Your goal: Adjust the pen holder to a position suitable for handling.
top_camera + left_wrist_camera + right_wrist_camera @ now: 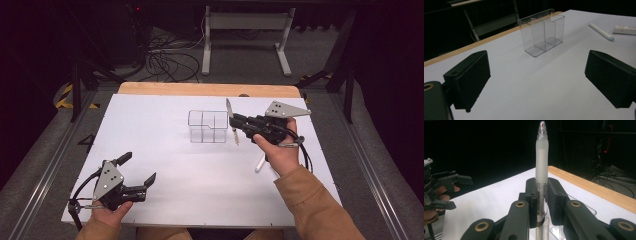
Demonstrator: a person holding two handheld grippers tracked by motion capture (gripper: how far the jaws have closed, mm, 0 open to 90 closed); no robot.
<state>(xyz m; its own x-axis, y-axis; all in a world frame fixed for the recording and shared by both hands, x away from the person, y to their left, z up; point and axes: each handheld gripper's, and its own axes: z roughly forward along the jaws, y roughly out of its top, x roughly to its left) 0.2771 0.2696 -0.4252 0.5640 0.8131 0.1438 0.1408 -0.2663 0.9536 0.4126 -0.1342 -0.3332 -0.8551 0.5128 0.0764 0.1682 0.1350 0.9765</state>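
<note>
Here, right claw clamped on a pen beside the clear, empty divided box; left claw wide.

One clear divided holder, two pens, one tube.

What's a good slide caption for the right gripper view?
Right gripper clamps a translucent pen upright above the clear organizer.

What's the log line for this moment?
right gripper: shut on pen, beside organizer | left gripper: open, idle near table edge | second pen: on table
</note>
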